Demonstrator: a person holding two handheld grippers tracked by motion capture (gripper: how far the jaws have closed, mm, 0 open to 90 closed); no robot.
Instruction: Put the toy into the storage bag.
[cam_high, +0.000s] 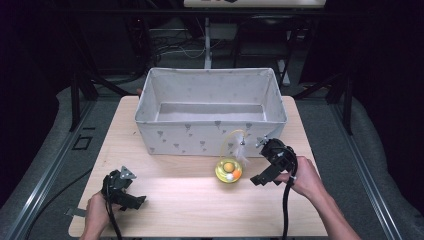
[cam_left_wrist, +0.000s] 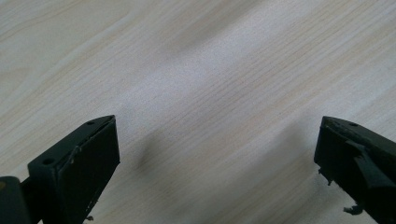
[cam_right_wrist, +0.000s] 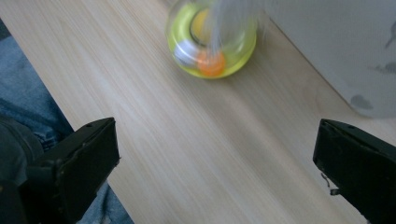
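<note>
A round yellow toy (cam_high: 229, 171) with an orange and a white ball in its ring and a white feather on a bent wire stands on the wooden table (cam_high: 190, 210), just in front of a grey-white fabric box (cam_high: 172, 137). My right gripper (cam_high: 258, 162) is open a short way to the toy's right, jaws pointing at it. In the right gripper view the toy (cam_right_wrist: 212, 39) lies blurred ahead of the open right gripper (cam_right_wrist: 217, 140), with the box wall (cam_right_wrist: 336, 46) at the right. My left gripper (cam_high: 134, 187) is open at the front left, over bare wood (cam_left_wrist: 210, 84), nothing between its jaws.
The open box spans the back half of the table, its inside bare as far as it shows. Grey floor and dark metal frame rails run along both sides of the table. A person's leg in jeans (cam_right_wrist: 28, 112) is beyond the table's near edge.
</note>
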